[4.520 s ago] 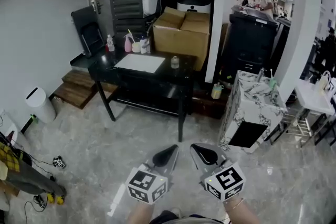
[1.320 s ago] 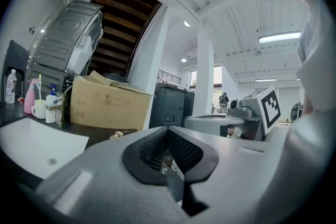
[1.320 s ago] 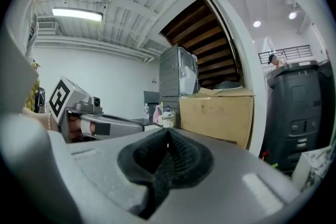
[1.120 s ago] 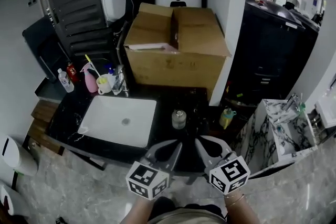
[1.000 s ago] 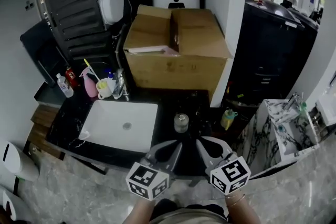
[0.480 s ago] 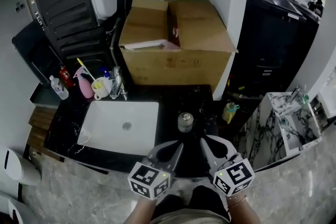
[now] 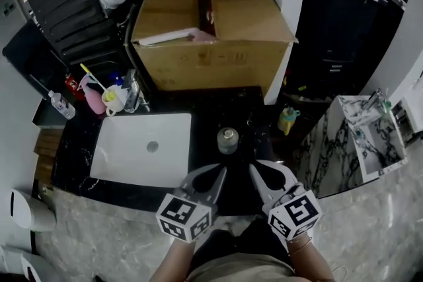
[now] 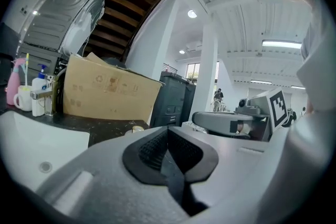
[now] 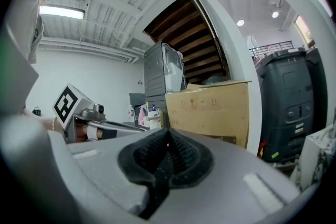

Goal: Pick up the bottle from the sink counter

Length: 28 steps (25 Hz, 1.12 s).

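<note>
Pale bottle (image 7: 227, 140) — just beyond left claw (image 7: 221, 171)

Sink counter (image 7: 241, 109): glossy black, white-speckled stone. Basin (image 7: 125, 158), 9 o'clock of bottle (image 7: 227, 140): smooth glazed white. Bottle: clear, silvery cap. Cardboard box (image 7: 211, 36), 12 o'clock: matt brown. Left gripper (image 8: 168, 131) pads (image 8: 149, 150): black, ribbed.

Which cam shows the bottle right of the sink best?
Head view: the bottle stands whole on the black counter, just right of the sink. The left gripper view catches only its top, low in the picture. The right gripper view shows none of it.
</note>
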Motion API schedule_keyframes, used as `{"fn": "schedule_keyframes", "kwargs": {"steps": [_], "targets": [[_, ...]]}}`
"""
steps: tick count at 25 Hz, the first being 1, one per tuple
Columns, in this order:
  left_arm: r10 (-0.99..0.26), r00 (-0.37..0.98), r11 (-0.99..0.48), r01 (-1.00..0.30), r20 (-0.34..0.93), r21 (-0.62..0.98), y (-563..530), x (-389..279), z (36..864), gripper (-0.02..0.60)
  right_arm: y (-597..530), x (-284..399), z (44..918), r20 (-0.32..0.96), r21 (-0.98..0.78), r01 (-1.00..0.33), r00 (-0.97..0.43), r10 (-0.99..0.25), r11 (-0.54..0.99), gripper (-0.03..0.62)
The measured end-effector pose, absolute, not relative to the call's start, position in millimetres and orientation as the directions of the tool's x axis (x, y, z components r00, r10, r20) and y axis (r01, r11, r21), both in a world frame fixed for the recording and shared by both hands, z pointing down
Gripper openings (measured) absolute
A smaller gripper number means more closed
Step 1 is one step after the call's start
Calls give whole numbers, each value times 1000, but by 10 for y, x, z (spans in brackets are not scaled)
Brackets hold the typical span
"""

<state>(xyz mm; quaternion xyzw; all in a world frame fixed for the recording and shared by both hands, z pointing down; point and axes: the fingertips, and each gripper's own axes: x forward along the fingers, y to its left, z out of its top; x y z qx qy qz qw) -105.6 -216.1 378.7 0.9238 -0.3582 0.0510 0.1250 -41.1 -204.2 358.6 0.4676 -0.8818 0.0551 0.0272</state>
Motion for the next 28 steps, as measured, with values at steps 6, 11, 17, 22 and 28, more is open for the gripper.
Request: {"fn": "schedule_keyframes", "kwargs": {"steps": [6,11,17,22,28], "targets": [[-676,702,-668,-712,224,217,-2388,-971,3968,2,-2280,-261,3717,130,-105,-805,-594,-794,584,3],[-723,651,-608,-759,232,233,-2642,-917,4064,2,-2544,-272,3855,160,-137,-758,-653,-741,638,3],[-772,590,-547,-806,237,225,-2853,-923,4118,2,-2824,-292,3905,168,-153,-711,-703,-691,686,3],[-806,539,-499,-841,245,209,-2998,-987,4162,2,-2993,-240,3927,174,-153,-686,-727,-664,711,3],[-829,505,-457,-860,241,227,-3132,-964,4217,3,-3110,-136,4023,204,-161,-671,-740,-641,724,3]]}}
